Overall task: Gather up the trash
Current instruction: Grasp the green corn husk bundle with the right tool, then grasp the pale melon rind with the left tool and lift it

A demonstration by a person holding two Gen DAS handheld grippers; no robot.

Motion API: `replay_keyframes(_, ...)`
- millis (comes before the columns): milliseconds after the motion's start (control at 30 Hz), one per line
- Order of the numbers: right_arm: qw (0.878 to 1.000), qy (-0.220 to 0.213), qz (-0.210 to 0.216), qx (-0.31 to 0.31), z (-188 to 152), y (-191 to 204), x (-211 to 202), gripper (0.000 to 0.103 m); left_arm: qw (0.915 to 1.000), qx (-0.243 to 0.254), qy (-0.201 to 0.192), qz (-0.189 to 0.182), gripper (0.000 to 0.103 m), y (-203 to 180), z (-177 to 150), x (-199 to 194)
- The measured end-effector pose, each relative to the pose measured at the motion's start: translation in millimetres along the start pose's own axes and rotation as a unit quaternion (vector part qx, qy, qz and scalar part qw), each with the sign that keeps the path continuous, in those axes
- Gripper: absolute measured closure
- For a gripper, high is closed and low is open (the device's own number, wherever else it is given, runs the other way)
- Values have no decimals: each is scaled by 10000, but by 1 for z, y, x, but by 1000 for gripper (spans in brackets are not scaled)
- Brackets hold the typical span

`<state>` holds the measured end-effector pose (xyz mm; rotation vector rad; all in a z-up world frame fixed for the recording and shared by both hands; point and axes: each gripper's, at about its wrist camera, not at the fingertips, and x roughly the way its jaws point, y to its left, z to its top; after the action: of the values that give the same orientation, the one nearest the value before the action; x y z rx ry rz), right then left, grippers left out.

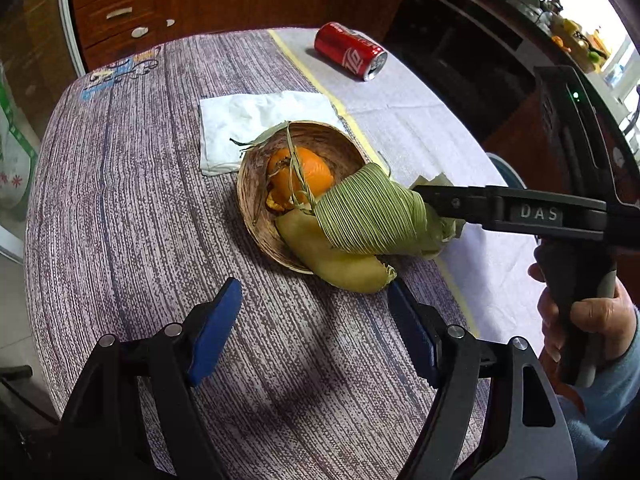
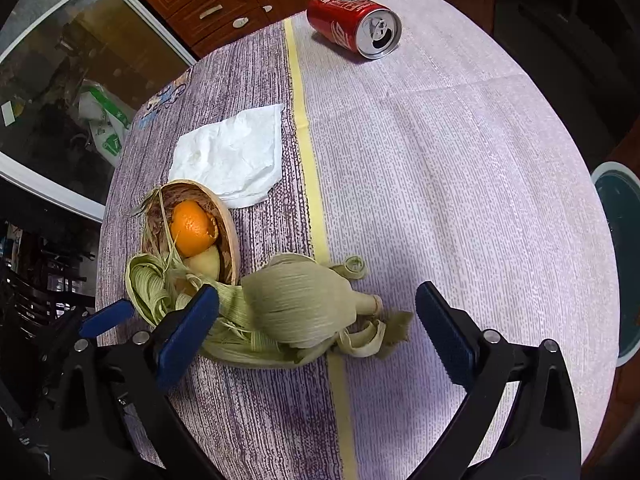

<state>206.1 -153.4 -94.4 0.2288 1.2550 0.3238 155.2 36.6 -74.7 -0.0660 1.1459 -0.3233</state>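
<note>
A brown bowl (image 1: 256, 184) (image 2: 230, 224) on the table holds orange peel (image 1: 308, 172) (image 2: 192, 226) and green leaf wrappers (image 1: 368, 216) (image 2: 296, 300) that spill over its rim onto the cloth. A white tissue (image 1: 248, 120) (image 2: 236, 156) lies beside the bowl. A red soda can (image 1: 350, 50) (image 2: 352, 22) lies on its side at the far end. My left gripper (image 1: 316, 320) is open and empty, just short of the bowl. My right gripper (image 2: 320, 320) is open, its jaws on either side of the leaf wrappers; it also shows in the left wrist view (image 1: 428, 196).
The table (image 2: 440, 200) is round with a purple and white striped cloth and a yellow stripe. A wooden drawer cabinet (image 1: 120, 8) stands behind it. A dark round bin (image 2: 618, 256) stands off the table's right edge. A plastic bag (image 2: 104, 120) lies on the floor at left.
</note>
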Motion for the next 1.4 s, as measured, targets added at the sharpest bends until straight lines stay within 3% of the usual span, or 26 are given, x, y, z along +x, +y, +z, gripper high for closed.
replay_keyframes(67, 10000, -13, -3, -51, 0, 2, 3, 26, 10000, 8, 20, 4, 27, 0, 0, 2)
replay_keyframes(100, 10000, 5, -1, -86, -1, 3, 5, 38, 10000, 2, 40, 3, 27, 0, 0, 4)
replay_keyframes(167, 9998, 1, -65, -199, -3, 5, 5, 41, 10000, -36, 75, 21, 27, 1, -1, 7)
replay_keyframes(233, 9996, 13, -37, -275, -6, 5, 4, 48, 9999, -76, 104, -20, 27, 2, -1, 9)
replay_keyframes(267, 9996, -2, -25, -298, -8, 6, 1, 57, 9999, -96, 107, -14, 27, 3, -2, 9)
replay_keyframes(367, 9996, -79, 13, -273, -12, 2, -8, 65, 9998, -144, 112, 4, 27, 3, -3, 8)
replay_keyframes(467, 9997, -156, 117, -130, -16, -8, -21, 66, 9998, -120, 89, 119, 27, 2, -4, 6)
replay_keyframes(667, 9967, -570, -146, 551, -24, -63, -56, 66, 9998, 88, 105, 171, 27, -10, -3, 9)
replay_keyframes(833, 9949, -456, -214, 875, -37, -97, -58, 65, 9990, 325, -131, 289, 27, -23, 2, 15)
replay_keyframes(900, 9949, -449, -153, 888, -41, -98, -56, 65, 9983, 445, -136, 341, 36, -27, 5, 18)
replay_keyframes(1033, 9958, -442, -16, 807, -41, -90, -52, 64, 9966, 627, -111, 519, 41, -32, 7, 25)
replay_keyframes(1133, 9964, -399, 58, 751, -39, -84, -47, 64, 9963, 674, -37, 527, 62, -31, 6, 30)
replay_keyframes(1300, 9968, -406, 59, 679, -38, -76, -41, 63, 9963, 684, -163, 499, 72, -30, 5, 19)
replay_keyframes(1400, 9967, -418, 80, 692, -38, -76, -41, 63, 9966, 662, -292, 403, 87, -32, 7, 4)
